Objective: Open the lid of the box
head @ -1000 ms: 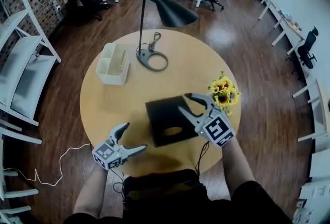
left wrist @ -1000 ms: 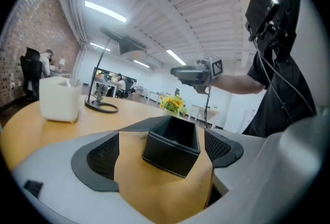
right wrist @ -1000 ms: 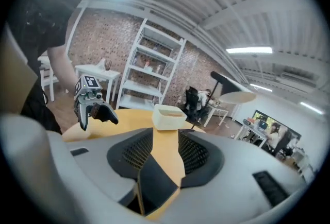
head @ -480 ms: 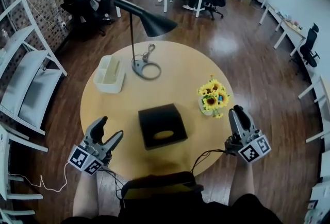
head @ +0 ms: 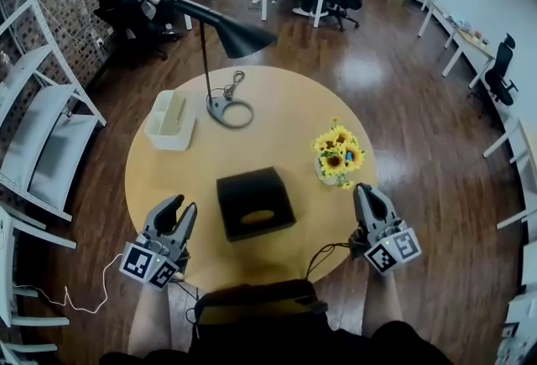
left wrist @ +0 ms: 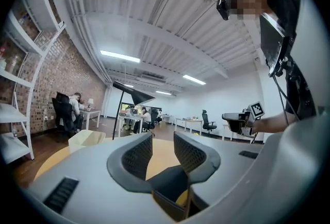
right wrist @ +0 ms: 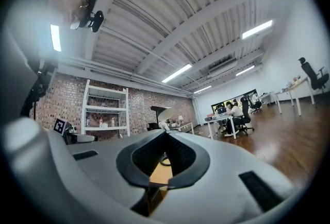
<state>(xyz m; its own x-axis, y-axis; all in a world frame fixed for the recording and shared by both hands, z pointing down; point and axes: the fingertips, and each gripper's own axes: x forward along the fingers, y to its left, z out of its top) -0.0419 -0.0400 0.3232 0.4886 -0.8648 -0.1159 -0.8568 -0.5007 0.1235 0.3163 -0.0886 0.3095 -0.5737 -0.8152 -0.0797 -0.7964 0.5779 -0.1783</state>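
The black box (head: pixel 255 202) sits mid-tabletop (head: pixel 285 103), lid seemingly still on. Sunflowers (head: pixel 336 152) stand at its 2 o'clock. The left gripper (head: pixel 180 209), at 8 o'clock, is closing on nothing. The right gripper (head: pixel 367 190), at 4 o'clock, is fully closed and empty. Both should open wide, meet the lid's side edges level, and lift evenly.

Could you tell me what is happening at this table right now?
A person holds a gripper in each hand at the near edge of a round table. The black box sits in the middle, lid apparently still on, and neither gripper touches it. The left gripper has its jaws closing on nothing; the right gripper is shut and empty.
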